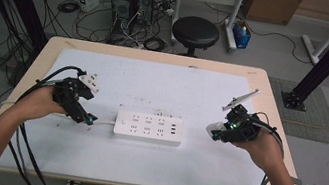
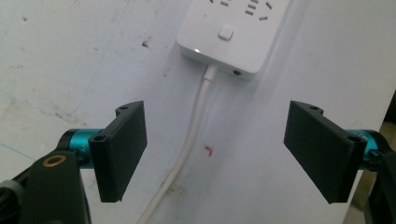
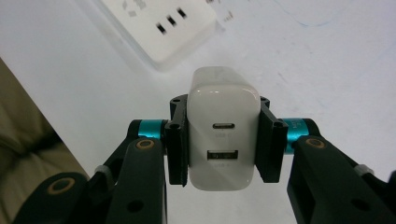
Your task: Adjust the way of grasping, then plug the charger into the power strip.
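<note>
The high view looks forward and down on the whole table (image 1: 265,81) from the person's side. Both gripper views look down closely along their jaws, sharing the power strip (image 1: 148,127) (image 2: 236,32) (image 3: 161,28).

I count two grippers, my left gripper (image 1: 89,119) and my right gripper (image 1: 214,134), one in each hand. One white charger (image 3: 223,127). One white power strip (image 1: 148,127) with one cord (image 2: 188,144). One table (image 1: 35,67), one white mat (image 1: 163,86), one black stool (image 1: 195,32).
</note>
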Tool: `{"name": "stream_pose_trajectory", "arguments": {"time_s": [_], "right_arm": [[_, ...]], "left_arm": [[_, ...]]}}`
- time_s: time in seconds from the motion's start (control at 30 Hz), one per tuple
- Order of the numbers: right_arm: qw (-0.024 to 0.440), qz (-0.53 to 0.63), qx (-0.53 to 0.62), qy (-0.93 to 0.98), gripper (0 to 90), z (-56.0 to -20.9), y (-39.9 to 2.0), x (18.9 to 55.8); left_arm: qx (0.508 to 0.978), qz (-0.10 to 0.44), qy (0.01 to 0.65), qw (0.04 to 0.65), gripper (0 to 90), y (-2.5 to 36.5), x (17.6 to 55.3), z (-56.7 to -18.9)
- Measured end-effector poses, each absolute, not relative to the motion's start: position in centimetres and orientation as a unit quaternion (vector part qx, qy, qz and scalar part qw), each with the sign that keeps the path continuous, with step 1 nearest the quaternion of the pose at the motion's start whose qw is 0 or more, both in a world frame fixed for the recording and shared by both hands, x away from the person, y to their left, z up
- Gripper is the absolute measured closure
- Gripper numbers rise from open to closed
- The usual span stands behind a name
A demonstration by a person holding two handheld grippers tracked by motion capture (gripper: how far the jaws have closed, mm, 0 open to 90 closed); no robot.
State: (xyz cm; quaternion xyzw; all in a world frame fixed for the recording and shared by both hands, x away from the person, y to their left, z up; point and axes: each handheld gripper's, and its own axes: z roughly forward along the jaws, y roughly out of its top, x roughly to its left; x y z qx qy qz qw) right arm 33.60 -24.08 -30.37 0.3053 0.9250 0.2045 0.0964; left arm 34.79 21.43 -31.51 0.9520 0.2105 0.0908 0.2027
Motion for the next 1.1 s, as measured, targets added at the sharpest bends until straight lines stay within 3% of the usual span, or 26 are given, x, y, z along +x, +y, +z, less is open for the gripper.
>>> {"name": "stream_pose_trajectory", "arguments": {"time_s": [0.2,0.6,1.1], "right_arm": [[0.126,0.142,0.276,0.942,61.9,-30.0,-24.4,33.3],[0.128,0.134,0.269,0.945,61.9,-29.6,-24.8,33.5],[0.112,0.165,0.233,0.952,61.8,-29.0,-18.7,35.3]], "left_arm": [[0.948,0.093,0.245,0.18,21.3,22.5,34.4,-31.1],[0.944,0.115,0.241,0.193,21.4,23.3,33.8,-31.3],[0.945,0.13,0.237,0.185,21.4,23.3,33.7,-32.1]]}}
